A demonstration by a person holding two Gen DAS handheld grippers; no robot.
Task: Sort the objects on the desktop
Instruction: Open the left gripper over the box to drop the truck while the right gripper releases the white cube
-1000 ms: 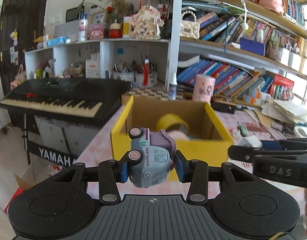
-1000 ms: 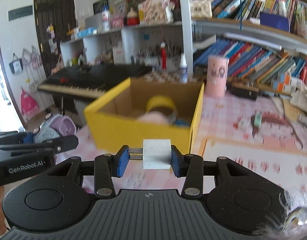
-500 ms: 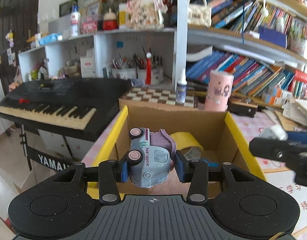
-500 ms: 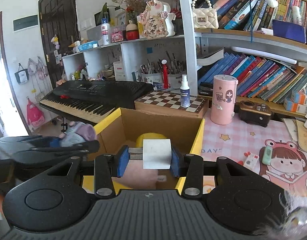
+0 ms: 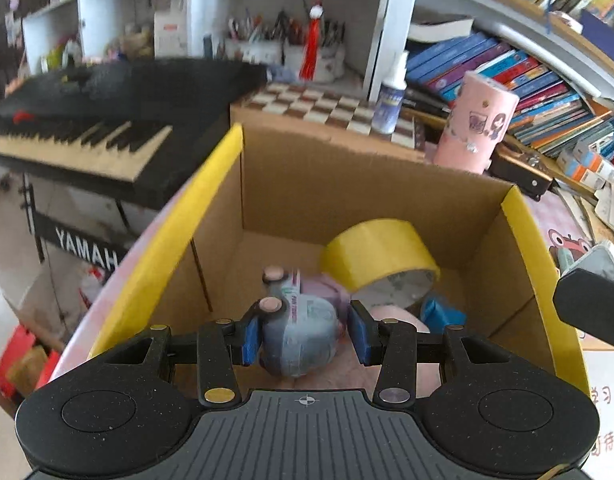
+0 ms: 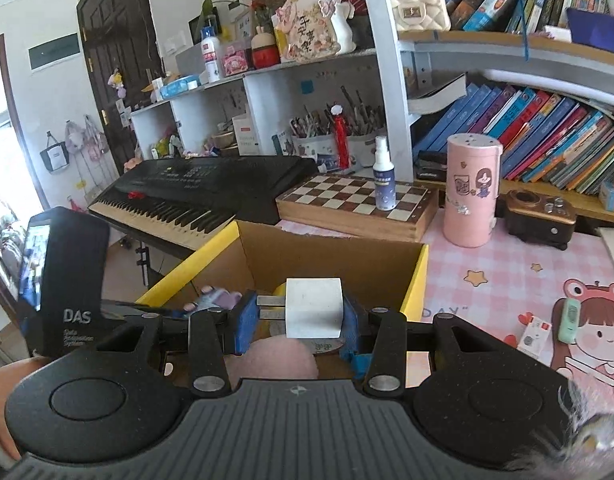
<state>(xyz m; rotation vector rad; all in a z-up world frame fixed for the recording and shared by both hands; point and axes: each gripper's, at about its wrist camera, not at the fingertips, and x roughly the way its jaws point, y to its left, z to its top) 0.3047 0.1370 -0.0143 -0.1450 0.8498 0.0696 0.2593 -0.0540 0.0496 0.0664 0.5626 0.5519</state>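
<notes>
My left gripper (image 5: 304,333) is over the open yellow cardboard box (image 5: 203,200), its jaws spread a little wider than the grey and purple toy truck (image 5: 303,320) between them. The truck is blurred and looks loose. The box also holds a yellow tape roll (image 5: 377,256), a pink soft thing (image 5: 395,320) and a blue item (image 5: 443,314). My right gripper (image 6: 297,322) is shut on a white cube charger (image 6: 314,307) above the box's (image 6: 415,280) near right part. The toy truck (image 6: 217,298) shows at its left.
A black keyboard (image 6: 195,196) stands left of the box. Behind the box are a chessboard box (image 6: 355,204), a spray bottle (image 6: 383,176) and a pink canister (image 6: 471,192). Small items (image 6: 547,326) lie on the pink mat to the right. Bookshelves fill the back.
Both grippers moved forward over the box. My left jaws have spread apart and the toy truck now sits lower between them, blurred. My right gripper still grips the white charger.
</notes>
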